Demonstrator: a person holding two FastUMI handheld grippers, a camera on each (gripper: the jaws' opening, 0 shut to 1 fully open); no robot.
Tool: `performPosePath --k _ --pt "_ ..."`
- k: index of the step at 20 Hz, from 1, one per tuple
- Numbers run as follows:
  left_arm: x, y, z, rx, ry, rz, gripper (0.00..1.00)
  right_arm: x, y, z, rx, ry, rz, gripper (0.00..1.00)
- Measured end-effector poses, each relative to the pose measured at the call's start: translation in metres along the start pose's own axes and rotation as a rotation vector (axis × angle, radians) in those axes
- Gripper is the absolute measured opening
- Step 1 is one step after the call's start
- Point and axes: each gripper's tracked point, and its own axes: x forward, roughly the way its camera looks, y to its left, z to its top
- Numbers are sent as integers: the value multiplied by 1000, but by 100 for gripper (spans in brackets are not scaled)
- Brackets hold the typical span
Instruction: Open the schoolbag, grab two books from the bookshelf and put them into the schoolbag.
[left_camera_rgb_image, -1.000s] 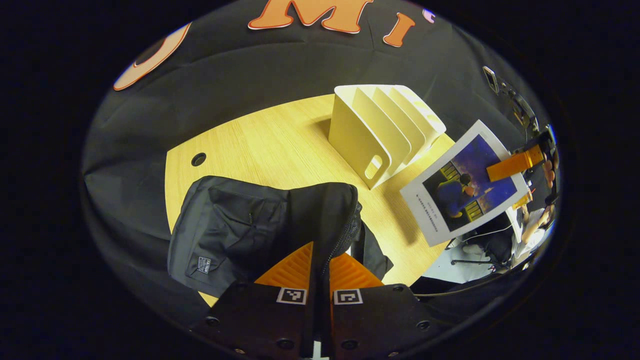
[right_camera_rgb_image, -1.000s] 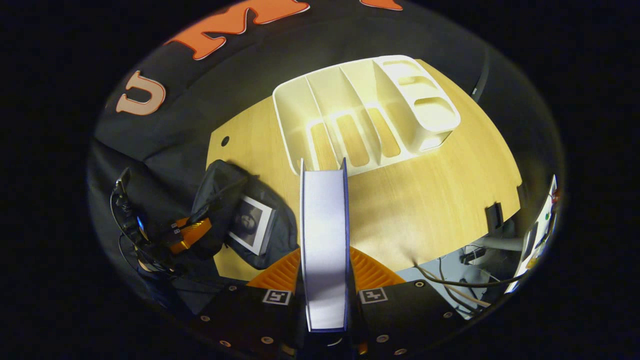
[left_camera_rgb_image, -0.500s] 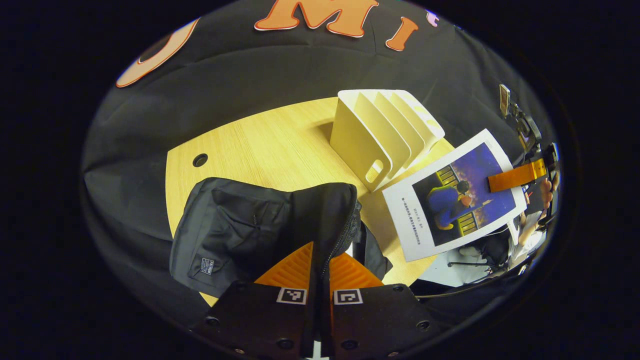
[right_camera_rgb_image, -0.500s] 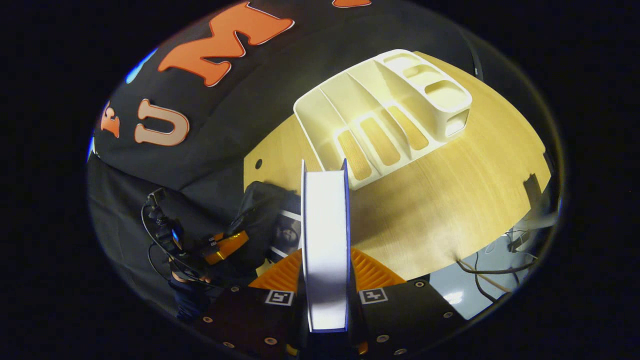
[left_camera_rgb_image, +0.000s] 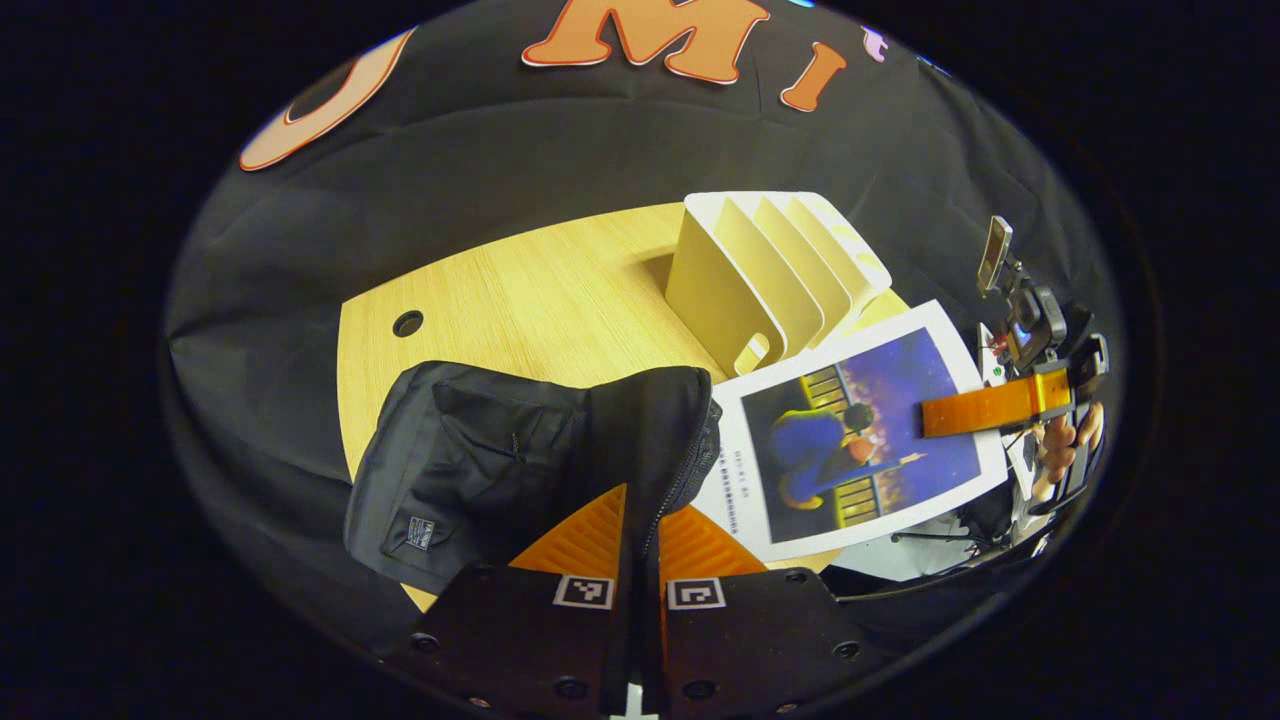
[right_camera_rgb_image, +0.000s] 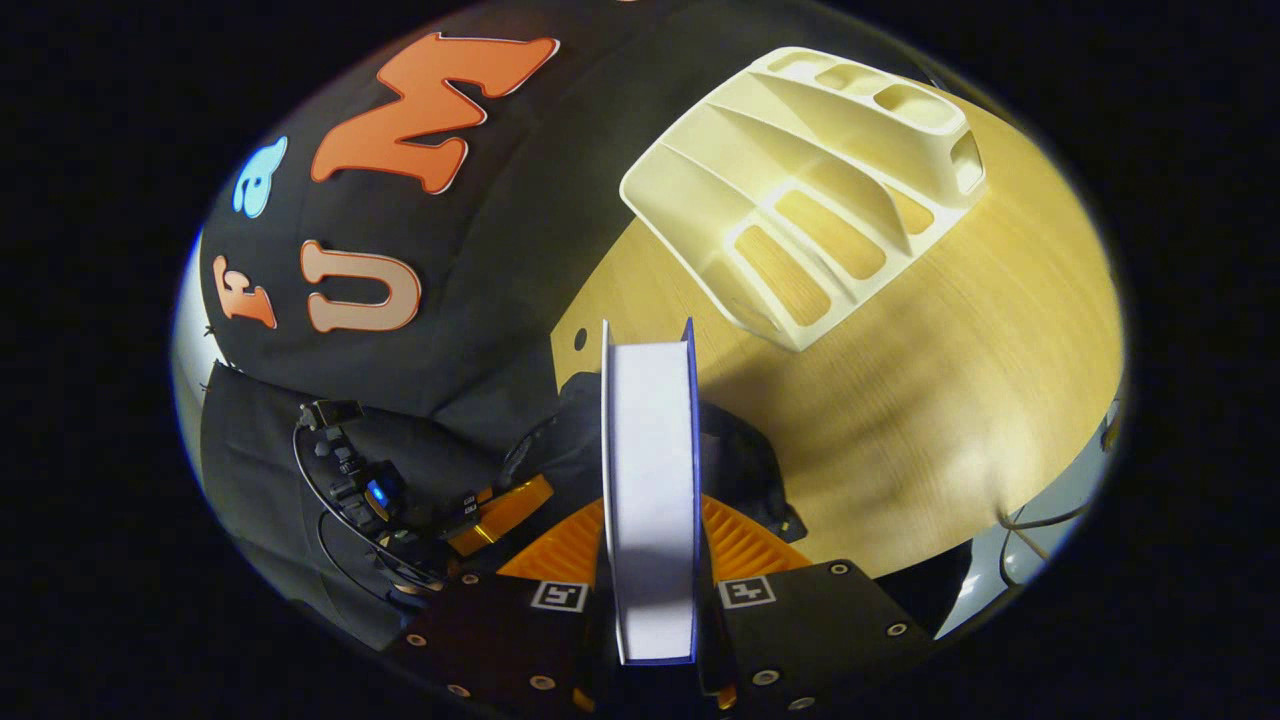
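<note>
Book (right_camera_rgb_image: 648, 480) edge-on, long axis toward schoolbag (right_camera_rgb_image: 745, 470)

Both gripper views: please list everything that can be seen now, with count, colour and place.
schoolbag: one, black, on the near left part of the table, its zipper edge pinched in the left gripper.
book: one, white border with a blue picture cover, held in the air beside the schoolbag's opening.
bookshelf: one, cream, slots empty, at the far side of the table.
table: one, light wood, with a small round hole.
left gripper: shut on the schoolbag.
right gripper: shut on the book.
hand: one, holding the right gripper.
</note>
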Motion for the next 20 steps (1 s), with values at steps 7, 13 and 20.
performPosePath --k 7,13,20 --pt "-4 0 5 14 0 8 6 54 3 -20 70 -22 77 33" --pt "-6 -9 7 36 11 -5 6 96 5 -41 151 -42 153 33" --pt "-9 -21 11 63 4 -10 6 132 17 -47 143 -75 198 33"
